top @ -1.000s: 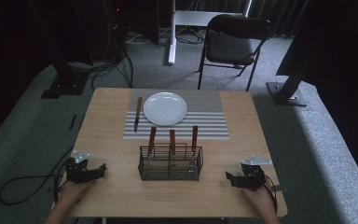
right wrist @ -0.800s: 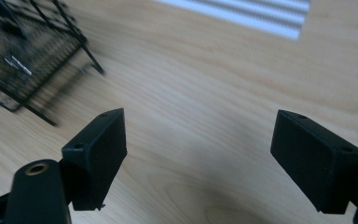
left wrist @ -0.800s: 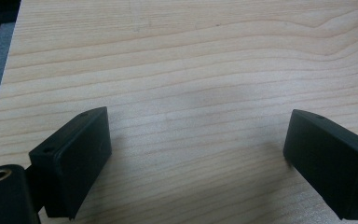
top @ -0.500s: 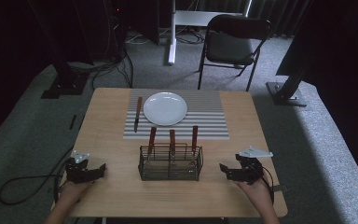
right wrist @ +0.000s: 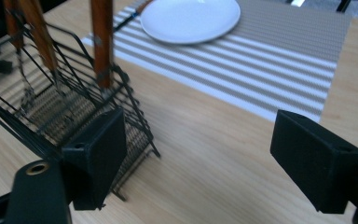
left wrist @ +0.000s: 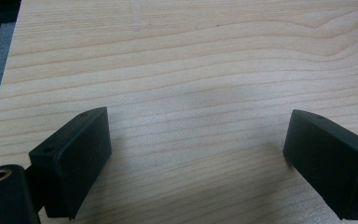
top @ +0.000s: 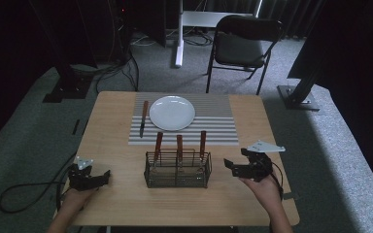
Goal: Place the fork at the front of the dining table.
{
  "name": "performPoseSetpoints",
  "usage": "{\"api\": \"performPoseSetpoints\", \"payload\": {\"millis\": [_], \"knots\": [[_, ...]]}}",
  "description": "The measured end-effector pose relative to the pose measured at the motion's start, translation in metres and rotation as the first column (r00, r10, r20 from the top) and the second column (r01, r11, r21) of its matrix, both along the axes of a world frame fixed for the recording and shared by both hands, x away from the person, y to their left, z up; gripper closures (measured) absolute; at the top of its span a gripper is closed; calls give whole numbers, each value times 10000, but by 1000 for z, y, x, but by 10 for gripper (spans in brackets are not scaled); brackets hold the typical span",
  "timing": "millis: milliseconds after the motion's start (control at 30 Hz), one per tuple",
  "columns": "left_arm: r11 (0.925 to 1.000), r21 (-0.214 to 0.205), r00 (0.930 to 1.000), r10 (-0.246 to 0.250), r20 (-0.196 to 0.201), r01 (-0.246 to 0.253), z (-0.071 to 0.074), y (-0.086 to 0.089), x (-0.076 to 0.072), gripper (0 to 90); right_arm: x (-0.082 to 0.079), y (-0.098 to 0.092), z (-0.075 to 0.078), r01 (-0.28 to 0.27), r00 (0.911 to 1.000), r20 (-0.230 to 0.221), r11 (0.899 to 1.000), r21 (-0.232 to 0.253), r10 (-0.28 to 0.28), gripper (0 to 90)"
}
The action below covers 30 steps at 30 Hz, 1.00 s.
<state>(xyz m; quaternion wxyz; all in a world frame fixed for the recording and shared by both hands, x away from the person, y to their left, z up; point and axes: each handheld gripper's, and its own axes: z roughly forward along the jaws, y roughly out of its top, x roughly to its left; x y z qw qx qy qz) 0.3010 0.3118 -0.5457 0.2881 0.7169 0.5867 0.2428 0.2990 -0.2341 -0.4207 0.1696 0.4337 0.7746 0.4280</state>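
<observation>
A black wire basket (top: 177, 170) stands near the table's front middle and holds three wooden-handled utensils (top: 179, 145) upright. Behind it a white plate (top: 172, 112) rests on a striped placemat (top: 213, 126), with a wooden-handled knife (top: 144, 117) lying left of the plate. My right gripper (top: 232, 166) hovers open just right of the basket, its jaws wide apart and pointing left toward the basket (right wrist: 51, 107); the plate (right wrist: 191, 18) lies beyond. My left gripper (top: 102, 176) rests open near the front left corner, over bare wood (left wrist: 191, 93).
The wooden table (top: 111, 141) has its left edge (left wrist: 4, 84) close to my left gripper. A black folding chair (top: 245, 43) stands behind the table on grey carpet. Cables trail on the floor at the left (top: 24, 194).
My right gripper has risen off the table and moved left toward the basket. The left gripper has stayed put.
</observation>
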Motion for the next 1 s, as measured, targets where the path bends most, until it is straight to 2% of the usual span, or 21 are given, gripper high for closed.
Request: {"api": "performPoseSetpoints", "payload": {"millis": [133,200,367,567,600,867,1000], "knots": [[10000,-3,10000,3,12,-3,0,0,0,74,1,6,8,-214,9997,81,9998,52,214,187],[10000,-3,10000,3,12,-3,0,0,0,74,3,15,14,-512,9987,79,9986,149,511,187],[10000,-4,10000,3,12,-3,0,0,0,74,7,30,17,-868,9962,4,9960,188,868,187],[10000,-9,10000,7,16,-7,0,0,0,74,15,47,17,-1125,9936,-88,9936,97,1126,204],[10000,-8,10000,7,17,-7,0,0,0,74,18,55,16,-1197,9927,-158,9928,59,1198,205],[10000,-7,10000,4,12,-4,0,0,0,74,26,71,12,-1306,9903,-458,9914,77,1309,205],[10000,-8,10000,6,9,-6,0,0,0,74,30,78,10,-1324,9894,-611,9912,-95,1316,266]]}}
